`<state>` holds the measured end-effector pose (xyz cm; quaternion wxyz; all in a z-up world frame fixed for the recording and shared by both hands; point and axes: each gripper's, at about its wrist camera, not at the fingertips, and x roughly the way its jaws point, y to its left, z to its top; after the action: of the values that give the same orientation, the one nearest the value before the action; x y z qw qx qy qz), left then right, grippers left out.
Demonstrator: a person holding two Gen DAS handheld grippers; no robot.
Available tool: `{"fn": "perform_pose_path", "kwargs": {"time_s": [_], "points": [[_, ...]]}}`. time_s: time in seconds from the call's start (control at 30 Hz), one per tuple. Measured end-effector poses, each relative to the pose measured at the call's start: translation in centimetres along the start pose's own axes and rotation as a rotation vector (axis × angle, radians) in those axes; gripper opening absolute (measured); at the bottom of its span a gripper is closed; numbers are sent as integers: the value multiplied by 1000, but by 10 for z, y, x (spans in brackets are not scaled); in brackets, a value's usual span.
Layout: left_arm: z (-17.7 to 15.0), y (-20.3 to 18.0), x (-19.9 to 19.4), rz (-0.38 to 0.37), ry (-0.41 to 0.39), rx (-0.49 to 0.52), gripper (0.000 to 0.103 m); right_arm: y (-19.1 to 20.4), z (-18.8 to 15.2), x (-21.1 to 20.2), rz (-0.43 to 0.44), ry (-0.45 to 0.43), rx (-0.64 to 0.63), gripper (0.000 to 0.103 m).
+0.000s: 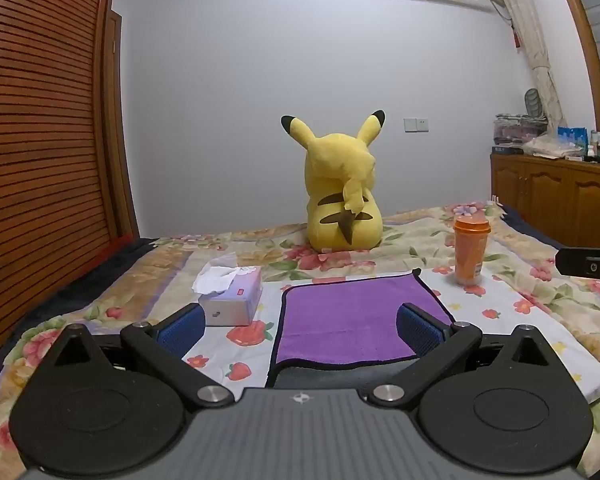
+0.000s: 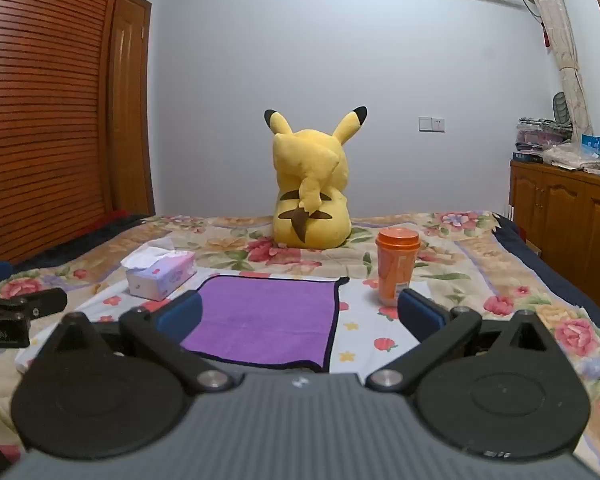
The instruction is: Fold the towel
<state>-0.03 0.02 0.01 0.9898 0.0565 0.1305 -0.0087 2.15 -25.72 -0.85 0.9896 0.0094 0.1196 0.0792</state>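
Purple towel (image 1: 352,316), dark-edged, lies flat on the bed (image 1: 540,320), on the floral bedspread. In the left wrist view its near edge is turned up, showing a grey underside close to the camera; whether it is already folded once cannot be told. In the right wrist view the towel (image 2: 268,316) reads as a flat rectangle with its far right corner slightly lifted.

Left hand-held gripper (image 1: 300,330): fingers spread wide, blue pads (image 1: 182,330) on either side of the towel's near part, holding nothing. Contact with the cloth cannot be confirmed.

Right hand-held gripper (image 2: 300,314): fingers likewise spread wide, nothing between them. Its left pad (image 2: 180,314) sits over the towel's left edge; its right pad is beyond the towel's right edge, in front of the orange cup.

Tissue box (image 1: 232,296), a white tissue protruding from it, stands just left of the towel. Orange cup (image 1: 471,254), lidded and upright, stands near the towel's far right corner, apart from it. Yellow plush toy (image 1: 342,188) sits upright beyond the towel, back to the cameras, near the far wall. A slatted wooden wardrobe (image 1: 40,140) is on the left, and a wooden cabinet (image 1: 560,196) carrying assorted items on the right.
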Motion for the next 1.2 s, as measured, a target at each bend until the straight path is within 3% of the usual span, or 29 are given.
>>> {"fn": "perform_pose_path", "kwargs": {"time_s": [1.2], "points": [[0, 0, 0, 3, -1, 10, 103, -7, 1, -1, -2, -11, -2, 103]]}}
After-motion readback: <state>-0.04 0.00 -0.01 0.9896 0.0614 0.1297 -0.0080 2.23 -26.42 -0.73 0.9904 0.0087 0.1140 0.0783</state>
